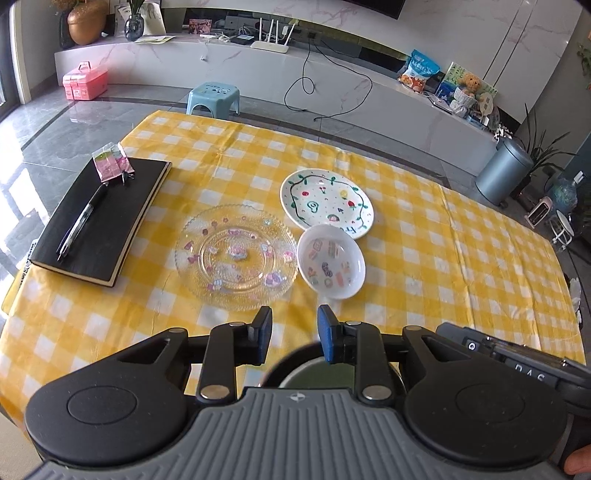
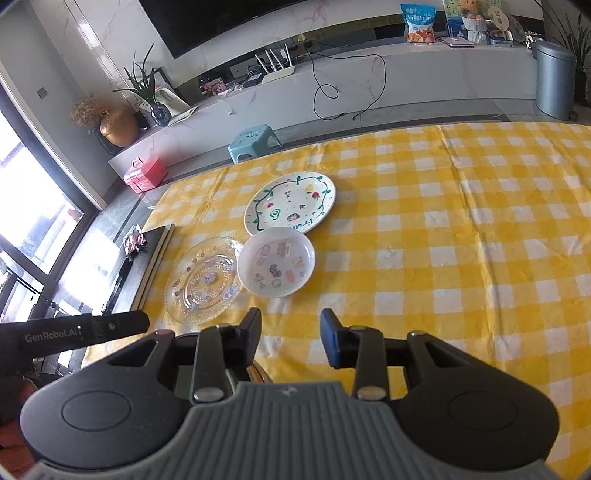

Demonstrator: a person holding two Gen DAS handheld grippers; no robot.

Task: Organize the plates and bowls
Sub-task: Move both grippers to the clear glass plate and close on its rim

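Near the tablecloth's [image 1: 424, 258] left edge the glass plate [image 1: 236, 256], white bowl [image 1: 331, 266] and painted plate [image 1: 327, 202] lie clustered unstacked; our left gripper [image 1: 294, 334] and right gripper [image 2: 290, 338] hover part-open, empty.

A yellow-and-white checked cloth [image 1: 424, 236] covers the surface. On its left part lies a black notebook [image 1: 107, 221] with a pen [image 1: 79, 225] resting along the cover and a small pink packet [image 1: 110, 162] at its far end. Beyond the surface stand a light blue stool [image 1: 213, 96], a pink case [image 1: 85, 81] on the floor, and a grey bin [image 1: 504, 170]. A long white marble ledge [image 1: 258, 62] carries a white router [image 1: 271, 37], a gold vase [image 1: 86, 22], a snack bag [image 1: 419, 70] and a teddy bear [image 1: 469, 83]; a black cable [image 1: 332, 88] trails down its front.
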